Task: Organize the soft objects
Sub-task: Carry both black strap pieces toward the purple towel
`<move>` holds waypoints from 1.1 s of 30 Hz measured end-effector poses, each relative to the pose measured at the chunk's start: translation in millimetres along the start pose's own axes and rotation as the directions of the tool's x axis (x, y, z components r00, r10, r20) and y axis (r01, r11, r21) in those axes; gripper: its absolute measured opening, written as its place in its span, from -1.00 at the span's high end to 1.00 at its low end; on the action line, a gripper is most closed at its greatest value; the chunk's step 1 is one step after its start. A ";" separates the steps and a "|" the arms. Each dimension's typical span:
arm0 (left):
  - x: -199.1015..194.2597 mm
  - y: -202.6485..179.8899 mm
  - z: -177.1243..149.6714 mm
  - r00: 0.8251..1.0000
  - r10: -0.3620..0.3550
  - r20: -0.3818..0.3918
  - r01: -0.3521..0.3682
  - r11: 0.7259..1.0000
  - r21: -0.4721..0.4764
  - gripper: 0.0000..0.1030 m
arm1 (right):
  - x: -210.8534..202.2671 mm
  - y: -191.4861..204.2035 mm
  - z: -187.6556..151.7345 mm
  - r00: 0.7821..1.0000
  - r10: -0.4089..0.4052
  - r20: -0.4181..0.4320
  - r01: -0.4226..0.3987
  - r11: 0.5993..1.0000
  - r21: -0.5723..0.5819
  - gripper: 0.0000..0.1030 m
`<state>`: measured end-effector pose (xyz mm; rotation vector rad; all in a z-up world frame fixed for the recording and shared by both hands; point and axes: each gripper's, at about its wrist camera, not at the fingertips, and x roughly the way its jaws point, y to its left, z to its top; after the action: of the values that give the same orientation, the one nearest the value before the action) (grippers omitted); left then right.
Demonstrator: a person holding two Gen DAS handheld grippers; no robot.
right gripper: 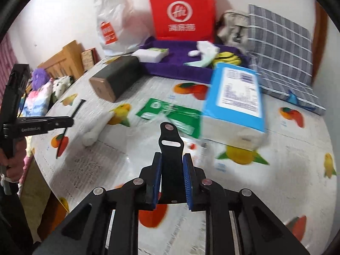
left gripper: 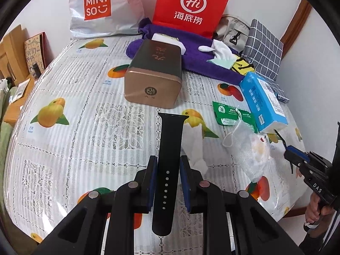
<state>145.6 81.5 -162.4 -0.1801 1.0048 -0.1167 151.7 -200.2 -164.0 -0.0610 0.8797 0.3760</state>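
Note:
My left gripper [left gripper: 168, 159] is shut on a black watch strap with a row of holes [left gripper: 171, 133]; the strap stands up between the blue pads and hangs below them. In the right wrist view, my right gripper [right gripper: 172, 156] is shut on a second, shorter black strap piece [right gripper: 170, 137] with a stud and a slot at its tip. Both are held above the fruit-print tablecloth [left gripper: 70, 148]. Each gripper shows in the other's view: the right gripper [left gripper: 294, 150] at the right edge, the left gripper [right gripper: 69, 121] at the left, each in a person's hand.
On the table lie a white sock [left gripper: 196, 146], a bubble-wrap pouch [left gripper: 248, 148], a green packet [left gripper: 229, 114], a blue tissue pack [left gripper: 263, 102] and a gold-and-black box [left gripper: 153, 78]. Behind are a purple towel [left gripper: 197, 57], a red bag [left gripper: 191, 6], a white bag [left gripper: 99, 8] and a checked cushion [left gripper: 263, 48].

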 end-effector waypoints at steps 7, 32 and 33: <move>-19.4 -3.0 8.9 0.999 0.011 0.037 -0.011 1.000 -0.003 0.60 | -24.8 -40.1 -3.9 0.997 -0.072 0.020 0.070 0.993 0.092 0.63; -41.5 -24.6 92.3 0.993 0.027 0.119 -0.028 1.000 0.008 0.60 | -57.9 -54.8 98.9 0.977 -0.081 0.197 0.057 0.991 0.120 0.63; -40.8 -25.2 96.1 0.992 0.029 0.120 -0.031 0.999 0.010 0.60 | -56.6 -54.5 104.2 0.976 -0.084 0.203 0.061 0.991 0.117 0.63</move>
<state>205.0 73.4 -73.2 -0.1590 0.8863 -0.0834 215.1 -246.4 -59.7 0.0478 0.6886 0.2596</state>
